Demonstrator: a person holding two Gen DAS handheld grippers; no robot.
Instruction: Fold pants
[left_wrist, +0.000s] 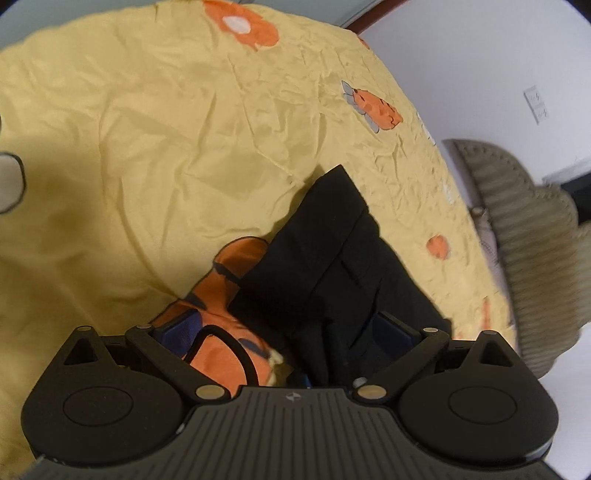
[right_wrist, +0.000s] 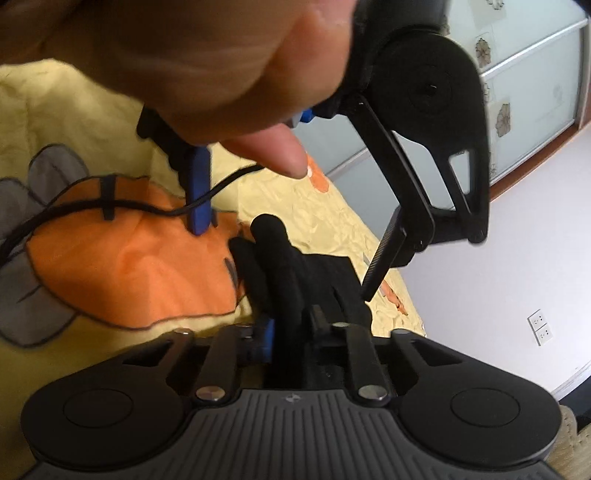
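Black pants (left_wrist: 332, 258) lie folded and bunched on a yellow bedsheet (left_wrist: 147, 147) printed with orange shapes. In the left wrist view my left gripper (left_wrist: 284, 332) stands wide open. Its left blue pad (left_wrist: 177, 332) is over an orange print and its right one is at the edge of the pants. In the right wrist view my right gripper (right_wrist: 290, 332) is shut on a raised bunch of the pants (right_wrist: 280, 258). Just beyond it the left gripper (right_wrist: 291, 236) hangs from a person's hand (right_wrist: 221, 66), its fingers (right_wrist: 199, 192) straddling the fabric.
A black cable (right_wrist: 110, 206) trails across the orange print (right_wrist: 129, 266) on the sheet. A beige ribbed chair (left_wrist: 517, 240) stands off the bed's right side. White wall with sockets (right_wrist: 540, 326) and frosted wardrobe doors (right_wrist: 524, 92) lie beyond the bed's edge.
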